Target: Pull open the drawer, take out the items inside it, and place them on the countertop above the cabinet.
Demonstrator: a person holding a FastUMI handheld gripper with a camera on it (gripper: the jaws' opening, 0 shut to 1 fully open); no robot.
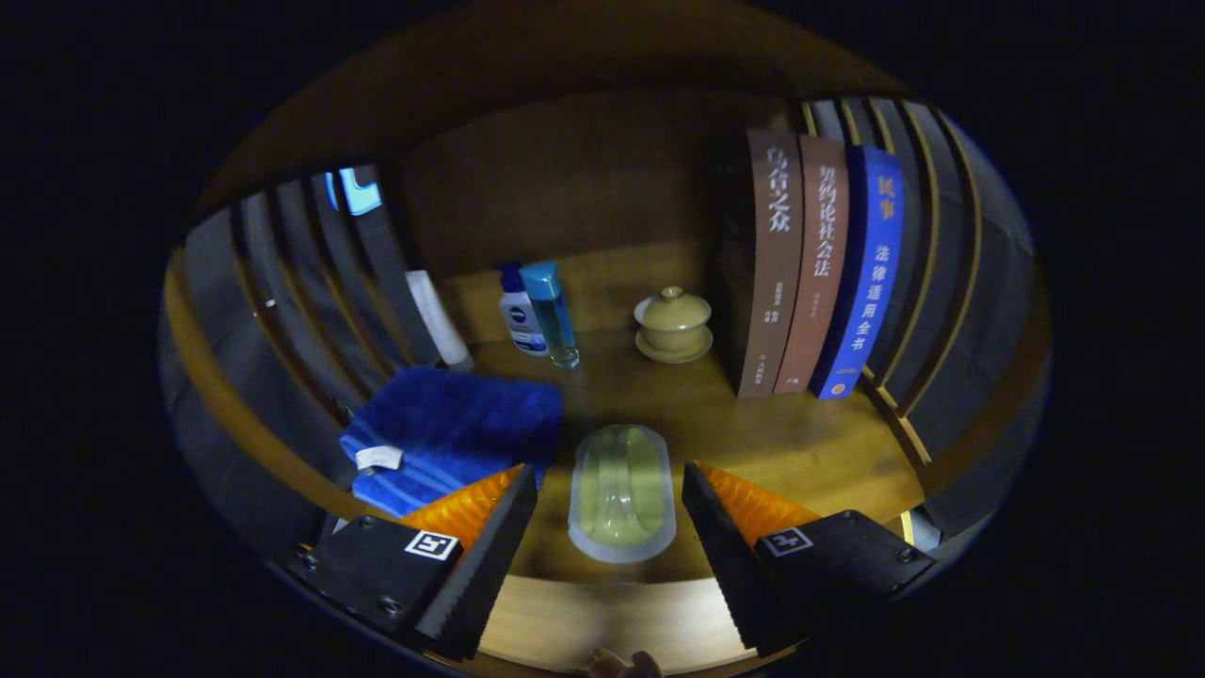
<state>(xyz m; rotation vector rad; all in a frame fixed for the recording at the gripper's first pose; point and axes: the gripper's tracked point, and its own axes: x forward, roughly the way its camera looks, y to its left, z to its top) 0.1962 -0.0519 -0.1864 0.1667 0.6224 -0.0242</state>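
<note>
Soap dish (621, 492) sits on the bench (810, 443) between the released gripper (610, 523) fingers, apart from both, blue towel (452, 428) left. Looks like placing done; next, back out for remaining drawer items.

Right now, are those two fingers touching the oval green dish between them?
Apart. The gripper view shows bare wood on both sides between the dish and the fingers of the open gripper; neither one reaches its rim.
</note>
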